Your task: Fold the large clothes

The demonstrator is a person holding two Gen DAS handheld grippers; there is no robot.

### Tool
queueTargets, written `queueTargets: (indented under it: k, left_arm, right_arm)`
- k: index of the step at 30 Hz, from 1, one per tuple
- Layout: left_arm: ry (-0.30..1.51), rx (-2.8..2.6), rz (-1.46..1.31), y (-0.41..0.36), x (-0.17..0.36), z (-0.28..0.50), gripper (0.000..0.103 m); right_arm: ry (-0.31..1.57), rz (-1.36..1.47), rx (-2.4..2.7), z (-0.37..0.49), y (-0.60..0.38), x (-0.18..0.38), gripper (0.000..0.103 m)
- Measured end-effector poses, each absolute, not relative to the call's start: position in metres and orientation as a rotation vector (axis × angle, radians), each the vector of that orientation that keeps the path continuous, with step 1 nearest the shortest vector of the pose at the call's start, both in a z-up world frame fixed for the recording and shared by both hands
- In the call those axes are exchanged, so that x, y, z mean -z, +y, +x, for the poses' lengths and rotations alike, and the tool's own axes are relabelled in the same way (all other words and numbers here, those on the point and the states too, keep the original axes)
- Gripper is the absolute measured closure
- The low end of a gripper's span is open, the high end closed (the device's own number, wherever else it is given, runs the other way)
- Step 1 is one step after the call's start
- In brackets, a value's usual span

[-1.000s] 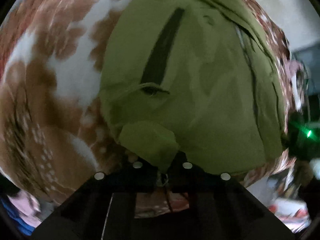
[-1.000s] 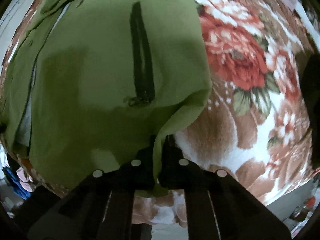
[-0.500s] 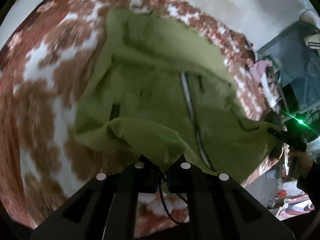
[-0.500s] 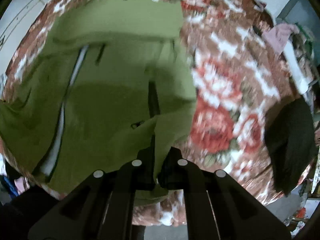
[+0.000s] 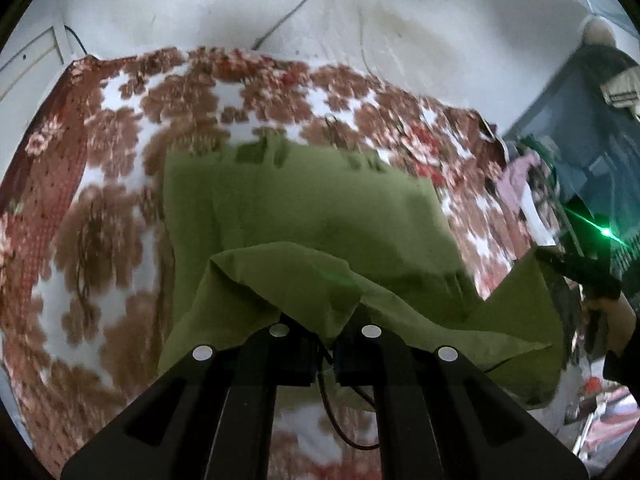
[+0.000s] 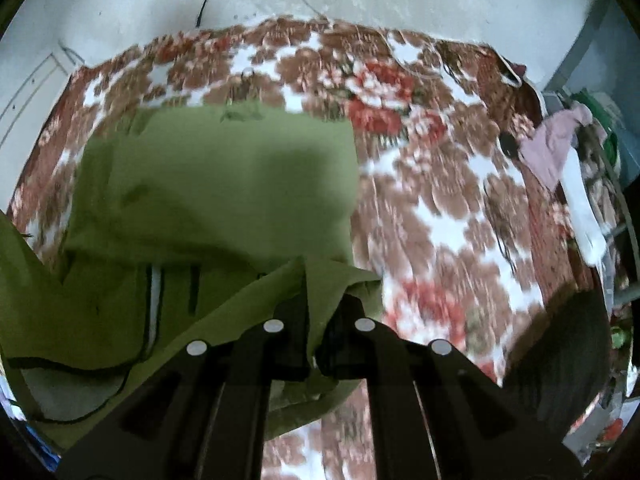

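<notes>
An olive green jacket lies on a floral blanket; it also shows in the right wrist view. My left gripper is shut on the jacket's near left hem and holds it lifted above the bed. My right gripper is shut on the near right hem, also lifted. The lifted hem spans between the two grippers and drapes over the fingers. The jacket's far part stays flat on the blanket. The other gripper and hand show at the right of the left wrist view.
A white wall with cables stands behind the bed. Pink and white clothes hang off the bed's right side. A dark garment lies at the near right. A dark cabinet stands at the right.
Both grippers have risen and pulled back with the hem, lifting the near half of the jacket off the blanket. The view has tilted up, bringing the wall into sight.
</notes>
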State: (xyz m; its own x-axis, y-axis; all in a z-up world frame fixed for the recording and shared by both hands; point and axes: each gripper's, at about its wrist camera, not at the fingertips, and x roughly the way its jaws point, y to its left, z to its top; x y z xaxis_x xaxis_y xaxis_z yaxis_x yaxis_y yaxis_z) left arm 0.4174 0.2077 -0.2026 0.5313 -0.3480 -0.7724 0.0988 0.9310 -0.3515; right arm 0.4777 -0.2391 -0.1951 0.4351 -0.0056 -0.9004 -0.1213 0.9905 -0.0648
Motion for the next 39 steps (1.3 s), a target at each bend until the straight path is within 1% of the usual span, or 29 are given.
queueTargets:
  k: [3, 6, 10, 14, 20, 22, 23, 24, 25, 26, 27, 28, 29, 30, 31, 32, 33, 35, 39]
  left_arm:
    - [0.966, 0.238, -0.298, 0.214, 0.204, 0.459, 0.099]
    - [0.977, 0.207, -0.322, 0.224, 0.217, 0.498, 0.099]
    - [1.027, 0.183, -0.303, 0.233, 0.251, 0.562, 0.099]
    - [1.087, 0.146, -0.294, 0.248, 0.291, 0.617, 0.098]
    - [1.164, 0.085, -0.348, 0.269, 0.328, 0.668, 0.096]
    - [1.206, 0.078, -0.374, 0.274, 0.341, 0.68, 0.092]
    - [1.221, 0.076, -0.386, 0.277, 0.346, 0.685, 0.085]
    - [1.233, 0.083, -0.404, 0.28, 0.351, 0.687, 0.071]
    - [1.247, 0.094, -0.433, 0.283, 0.355, 0.69, 0.063]
    - [1.255, 0.101, -0.453, 0.286, 0.358, 0.693, 0.05]
    - [1.26, 0.096, -0.449, 0.288, 0.359, 0.694, 0.042]
    - [1.26, 0.095, -0.446, 0.289, 0.358, 0.694, 0.039]
    - [1.259, 0.094, -0.447, 0.29, 0.357, 0.695, 0.035]
    - [1.255, 0.091, -0.446, 0.291, 0.354, 0.695, 0.033]
    - [1.252, 0.09, -0.443, 0.293, 0.352, 0.695, 0.032]
    - [1.238, 0.087, -0.437, 0.295, 0.345, 0.695, 0.026]
    - [1.227, 0.088, -0.435, 0.296, 0.34, 0.695, 0.024]
    - [1.205, 0.087, -0.422, 0.299, 0.326, 0.695, 0.023]
    - [1.185, 0.073, -0.351, 0.301, 0.306, 0.692, 0.022]
  right_arm:
    - [1.107, -0.138, -0.078, 0.531, -0.237, 0.2, 0.097]
    - [1.131, -0.132, -0.077, 0.581, -0.239, 0.218, 0.097]
    - [1.17, -0.162, -0.078, 0.643, -0.236, 0.259, 0.097]
    - [1.249, -0.198, -0.068, 0.707, -0.226, 0.314, 0.097]
    - [1.324, -0.18, -0.063, 0.769, -0.211, 0.364, 0.096]
    - [1.356, -0.181, -0.055, 0.78, -0.207, 0.377, 0.096]
    - [1.365, -0.17, -0.055, 0.782, -0.208, 0.38, 0.094]
    - [1.373, -0.153, -0.053, 0.784, -0.209, 0.383, 0.092]
    - [1.372, -0.133, -0.052, 0.784, -0.211, 0.383, 0.09]
    - [1.367, -0.12, -0.052, 0.785, -0.212, 0.381, 0.087]
    - [1.358, -0.109, -0.057, 0.784, -0.214, 0.377, 0.079]
    - [1.348, -0.102, -0.068, 0.784, -0.215, 0.372, 0.074]
    - [1.34, -0.098, -0.08, 0.784, -0.214, 0.367, 0.064]
    - [1.334, -0.094, -0.095, 0.785, -0.214, 0.363, 0.048]
    - [1.325, -0.088, -0.11, 0.786, -0.214, 0.356, 0.04]
    - [1.306, -0.088, -0.111, 0.786, -0.215, 0.347, 0.03]
    - [1.27, -0.11, -0.099, 0.787, -0.215, 0.335, 0.022]
    - [1.223, -0.143, -0.103, 0.789, -0.214, 0.318, 0.021]
    - [1.196, -0.175, -0.106, 0.793, -0.217, 0.298, 0.021]
